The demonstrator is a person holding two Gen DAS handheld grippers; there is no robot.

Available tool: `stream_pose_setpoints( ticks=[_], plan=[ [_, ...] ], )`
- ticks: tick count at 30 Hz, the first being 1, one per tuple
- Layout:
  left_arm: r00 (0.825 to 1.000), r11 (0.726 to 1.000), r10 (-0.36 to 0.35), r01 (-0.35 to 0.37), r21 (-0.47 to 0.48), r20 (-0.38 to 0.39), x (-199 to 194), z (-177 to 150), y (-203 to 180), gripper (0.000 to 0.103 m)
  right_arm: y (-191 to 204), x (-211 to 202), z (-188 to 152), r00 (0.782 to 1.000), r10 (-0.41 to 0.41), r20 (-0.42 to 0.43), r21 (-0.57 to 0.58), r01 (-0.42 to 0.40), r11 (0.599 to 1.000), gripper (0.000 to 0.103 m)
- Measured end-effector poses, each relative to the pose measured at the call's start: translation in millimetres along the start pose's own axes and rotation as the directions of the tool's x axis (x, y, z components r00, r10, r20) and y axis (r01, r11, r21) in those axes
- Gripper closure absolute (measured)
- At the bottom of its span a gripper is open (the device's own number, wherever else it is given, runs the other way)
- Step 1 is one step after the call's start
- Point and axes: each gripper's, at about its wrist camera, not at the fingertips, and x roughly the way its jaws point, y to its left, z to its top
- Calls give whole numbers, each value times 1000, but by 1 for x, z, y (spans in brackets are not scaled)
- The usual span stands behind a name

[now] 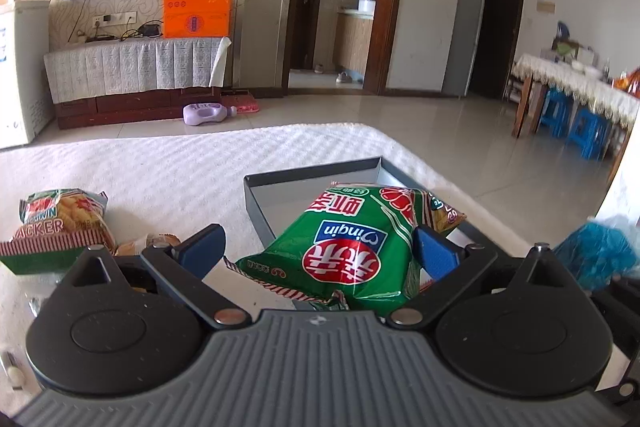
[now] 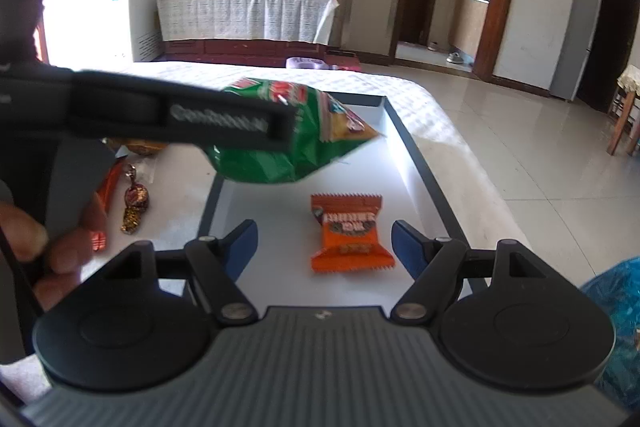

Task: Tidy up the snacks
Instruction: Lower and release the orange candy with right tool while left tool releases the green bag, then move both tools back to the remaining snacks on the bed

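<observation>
A green snack bag lies tilted between the fingers of my left gripper, over the near left rim of a grey tray. The jaws stand wide: the bag brushes the right finger, while white tablecloth shows between the bag and the left finger. In the right wrist view the same bag sits at the tray's far left, partly hidden by a black finger of the left gripper. An orange snack packet lies flat on the tray floor, between the spread fingers of my right gripper, untouched.
A red-and-green cracker bag and small brown sweets lie on the white tablecloth left of the tray. A foil-wrapped candy and an orange stick packet lie nearby. A hand is at left. A blue plastic bag is at right.
</observation>
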Motion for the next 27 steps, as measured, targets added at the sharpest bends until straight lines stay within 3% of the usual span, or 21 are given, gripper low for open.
stream_pose_setpoints(
  ticks=[6,9,16,20,22,27],
  plan=[
    [994,997,18,-11,-74,103,-31,2,13,2,-1,-7,-3,999,-16,47,52,13,999,27],
    [991,992,-6,22,-124,130,-45,2,27,2,3,-3,-1,999,-25,40,50,23,998,27],
    [996,976,13,8,-218,92,-48,-5,46,2,13,-1,-2,999,-27,31,34,26,999,27],
    [982,978,150,-129,-165,116,-71,-4,51,2,12,-6,-3,998,-10,63,40,8,999,27],
    [966,965,230,-211,-153,121,-86,-4,58,2,17,-10,-1,996,13,83,33,-16,999,27],
    [940,928,330,-306,-213,88,-122,-7,99,2,33,-16,1,991,79,109,17,-82,997,28]
  ],
)
